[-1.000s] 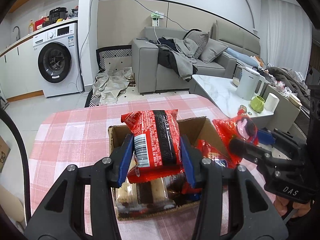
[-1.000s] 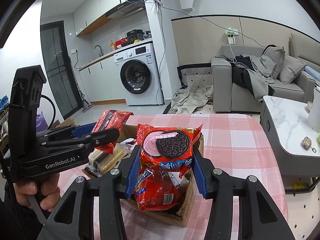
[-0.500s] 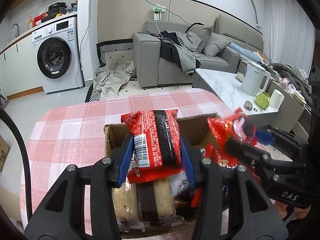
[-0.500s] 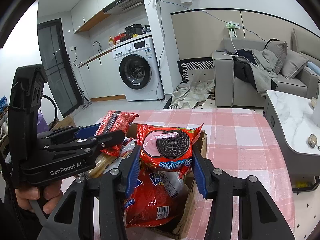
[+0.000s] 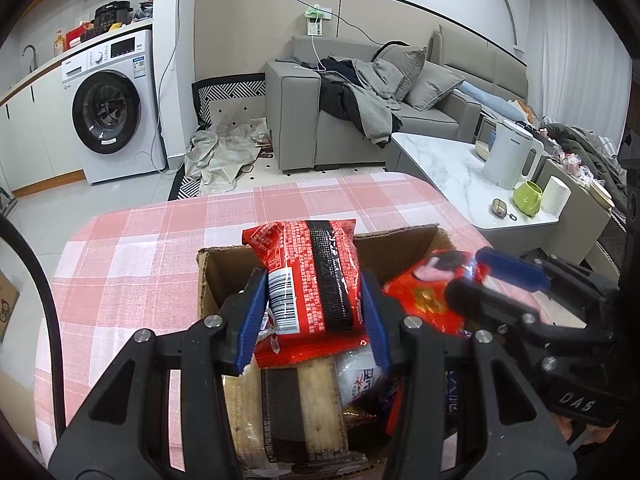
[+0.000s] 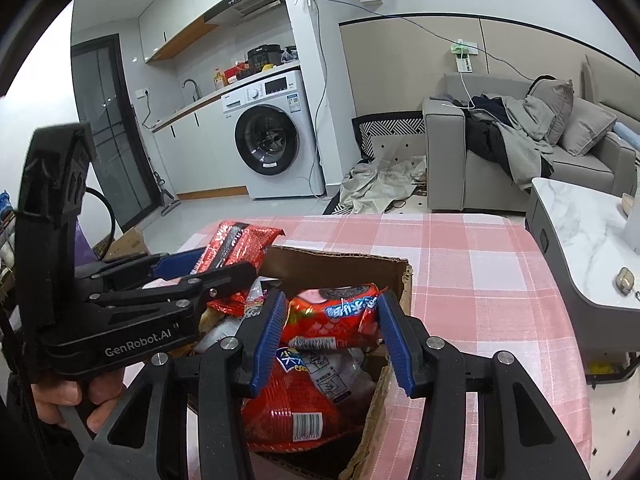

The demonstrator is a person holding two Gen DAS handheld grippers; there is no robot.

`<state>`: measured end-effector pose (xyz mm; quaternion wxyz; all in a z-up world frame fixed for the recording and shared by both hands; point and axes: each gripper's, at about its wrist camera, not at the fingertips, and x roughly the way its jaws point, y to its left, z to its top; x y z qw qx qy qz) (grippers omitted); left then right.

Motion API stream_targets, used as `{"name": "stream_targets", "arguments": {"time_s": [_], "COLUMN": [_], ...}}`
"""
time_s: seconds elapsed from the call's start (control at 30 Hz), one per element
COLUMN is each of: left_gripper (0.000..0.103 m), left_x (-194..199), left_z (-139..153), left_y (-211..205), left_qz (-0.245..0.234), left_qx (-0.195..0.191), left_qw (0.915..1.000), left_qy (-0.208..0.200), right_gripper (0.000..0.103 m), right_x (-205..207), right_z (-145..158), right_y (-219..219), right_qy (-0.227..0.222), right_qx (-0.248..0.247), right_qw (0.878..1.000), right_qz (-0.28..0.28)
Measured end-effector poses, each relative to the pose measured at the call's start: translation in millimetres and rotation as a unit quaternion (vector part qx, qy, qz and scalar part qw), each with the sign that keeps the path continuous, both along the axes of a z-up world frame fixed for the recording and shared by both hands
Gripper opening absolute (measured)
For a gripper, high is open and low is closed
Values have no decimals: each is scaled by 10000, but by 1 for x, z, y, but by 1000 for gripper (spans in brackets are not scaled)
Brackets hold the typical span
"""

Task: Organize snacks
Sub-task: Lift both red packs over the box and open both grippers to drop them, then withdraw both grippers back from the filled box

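The cardboard box point(image 6: 340, 264) sits on the pink checked desk point(image 6: 480, 272), towards its near edge, and is already crowded with wrapped snacks. Over its open top the right gripper point(image 6: 332, 332) carries a red Oreo packet point(image 6: 336, 316); its blue fingers point(image 6: 270, 340) have just been opening, and the packet lies tilted between them with a gap at the right-hand one, so it looks let go, probably to drop onto the red bag beneath. Beside it the left gripper point(image 5: 312, 312) hangs over the same box, its fingers point(image 5: 252, 320) pressed tight on both sides of a red-and-black packet point(image 5: 312, 276) held upright, barcode towards the camera, likely waiting its turn for the room left at the box's far wall. A person's hand point(image 6: 68, 396) wraps that gripper's handle.
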<state>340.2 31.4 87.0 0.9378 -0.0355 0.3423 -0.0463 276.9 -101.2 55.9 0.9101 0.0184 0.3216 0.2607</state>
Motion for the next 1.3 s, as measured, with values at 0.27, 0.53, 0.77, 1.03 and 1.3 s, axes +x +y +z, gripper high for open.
{"name": "stream_targets", "arguments": {"time_s": [0.27, 0.53, 0.77, 1.03, 1.3], "left_gripper": [43, 77, 89, 102, 102], "left_x": [-4, -31, -67, -118, -162], "left_z": [-1, 12, 21, 23, 18], "left_y": [-2, -1, 6, 17, 28], "left_qz": [-81, -140, -81, 71, 267], "left_qx": [-68, -91, -84, -65, -46], "left_qw": [9999, 9997, 9994, 9984, 9967], "left_qy": [32, -152, -324, -553, -767], "right_gripper": [81, 101, 103, 103, 103], "right_x": [-14, -26, -37, -63, -94], "right_z": [8, 11, 10, 10, 6], "right_y": [-14, -22, -25, -23, -22], "right_qy": [-157, -214, -229, -418, -652], "right_qx": [46, 51, 43, 133, 218], "right_qw": [9998, 9995, 9995, 9990, 9976], "right_qz": [-114, -223, -223, -95, 101]}}
